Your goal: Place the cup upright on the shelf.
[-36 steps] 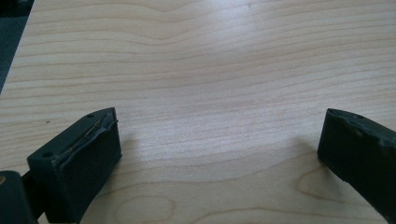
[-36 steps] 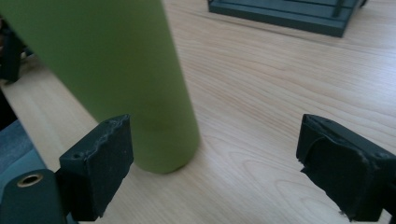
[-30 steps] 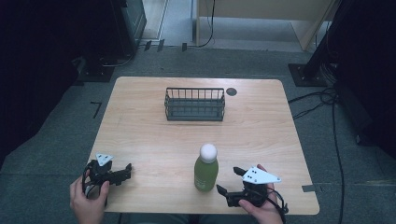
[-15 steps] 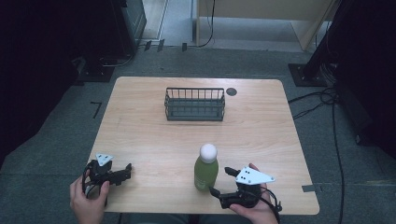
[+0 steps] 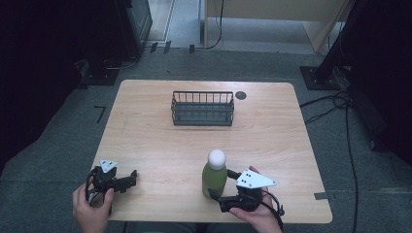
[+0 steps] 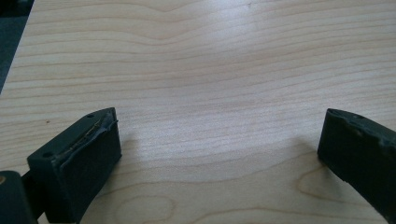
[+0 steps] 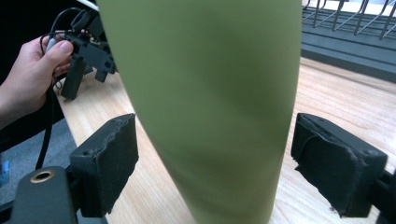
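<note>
Green bottle (image 5: 214, 175) upright on worktop (image 5: 272, 136), well short of wire basket (image 5: 202, 108); right gripper (image 5: 224, 190) jaws apart, flanking bottle, likely lining up a grasp; left gripper (image 5: 130, 177) apart, empty, parked left of bottle.

A light wooden table (image 5: 272, 131) with rounded corners stands on a grey carpeted floor (image 5: 63, 160). In the left gripper view, bare wood grain (image 6: 210, 93) runs between and beyond the jaws. Past the table's far edge stands a pale wooden cabinet (image 5: 272, 19). Black cables (image 5: 340, 104) trail over the floor, near a dark stand base (image 5: 318, 77). The room's sides lie in deep shadow.
</note>
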`<state>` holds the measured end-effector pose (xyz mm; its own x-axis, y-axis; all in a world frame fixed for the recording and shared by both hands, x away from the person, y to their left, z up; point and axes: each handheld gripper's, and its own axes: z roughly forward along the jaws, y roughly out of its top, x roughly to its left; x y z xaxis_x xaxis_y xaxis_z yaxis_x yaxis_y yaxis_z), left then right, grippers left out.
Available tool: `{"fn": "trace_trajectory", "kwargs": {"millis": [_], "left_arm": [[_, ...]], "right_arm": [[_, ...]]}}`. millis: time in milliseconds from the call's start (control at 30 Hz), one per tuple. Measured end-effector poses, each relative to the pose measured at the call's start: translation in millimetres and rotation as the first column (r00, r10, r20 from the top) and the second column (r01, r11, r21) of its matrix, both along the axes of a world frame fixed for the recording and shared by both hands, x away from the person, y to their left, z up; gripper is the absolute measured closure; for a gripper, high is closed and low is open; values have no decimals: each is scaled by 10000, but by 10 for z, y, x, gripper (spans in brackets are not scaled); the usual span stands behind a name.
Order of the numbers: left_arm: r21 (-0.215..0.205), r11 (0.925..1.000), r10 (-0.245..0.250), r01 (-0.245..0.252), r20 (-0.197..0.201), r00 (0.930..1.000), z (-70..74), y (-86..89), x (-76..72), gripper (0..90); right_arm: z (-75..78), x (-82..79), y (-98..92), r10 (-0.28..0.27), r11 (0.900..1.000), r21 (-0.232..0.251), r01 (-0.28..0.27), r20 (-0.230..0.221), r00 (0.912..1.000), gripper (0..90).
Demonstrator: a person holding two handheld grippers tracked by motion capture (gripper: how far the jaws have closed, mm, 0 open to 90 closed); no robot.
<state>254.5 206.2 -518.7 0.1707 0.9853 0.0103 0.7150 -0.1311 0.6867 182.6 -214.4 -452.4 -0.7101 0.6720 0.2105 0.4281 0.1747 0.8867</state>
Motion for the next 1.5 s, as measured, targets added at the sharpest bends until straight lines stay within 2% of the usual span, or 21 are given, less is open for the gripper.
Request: {"fn": "trace_trajectory", "kwargs": {"millis": [467, 833, 967, 1133, 1233, 1500], "left_arm": [[8, 10000, 2, -2, 0, 10000, 0, 0, 0, 0], [6, 10000, -1, 1, -3, 10000, 0, 0, 0, 0], [0, 10000, 3, -3, 0, 10000, 0, 0, 0, 0], [-11, 10000, 10, -10, 9, 10000, 0, -1, 1, 0], [-9, 10000, 10, -10, 7, 10000, 0, -1, 1, 0], [-1, 10000, -5, 5, -16, 10000, 1, 0, 0, 0]], "right_arm": [[-6, 72, 118, -248, 9996, -112, 250, 165, 9996, 154], [-12, 123, 197, -390, 9992, -97, 390, 55, 9992, 147], [-15, 133, 227, -497, 9986, -166, 500, 150, 9987, 156], [-4, 108, 254, -734, 9964, -378, 755, 543, 9958, 185], [4, 98, 265, -877, 9948, -464, 907, 632, 9941, 191], [36, 156, 260, -1131, 9926, -388, 1153, 541, 9921, 197]]}}
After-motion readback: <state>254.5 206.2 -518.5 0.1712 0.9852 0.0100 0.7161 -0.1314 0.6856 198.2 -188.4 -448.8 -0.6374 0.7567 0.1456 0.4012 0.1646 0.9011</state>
